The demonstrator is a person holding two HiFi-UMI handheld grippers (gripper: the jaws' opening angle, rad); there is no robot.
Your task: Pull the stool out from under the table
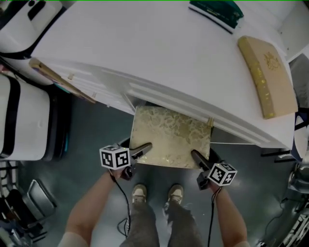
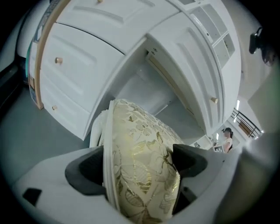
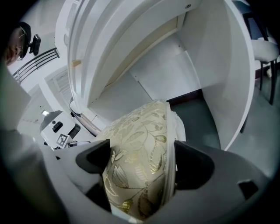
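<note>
The stool (image 1: pixel 171 136) has a cream seat cushion with a gold leaf pattern; its far part lies under the front edge of the white table (image 1: pixel 145 53). My left gripper (image 1: pixel 140 151) is shut on the seat's near left corner, and the cushion (image 2: pixel 138 162) fills the gap between its jaws. My right gripper (image 1: pixel 199 159) is shut on the near right corner, where the cushion (image 3: pixel 140 170) is pinched between its pads. Under the seat a white frame shows; the legs are hidden.
On the table lie a tan padded box (image 1: pixel 267 75) at the right and a dark green item (image 1: pixel 217 10) at the back. White cases (image 1: pixel 21 120) stand at the left. The person's feet (image 1: pixel 157 193) are on the grey floor just behind the stool.
</note>
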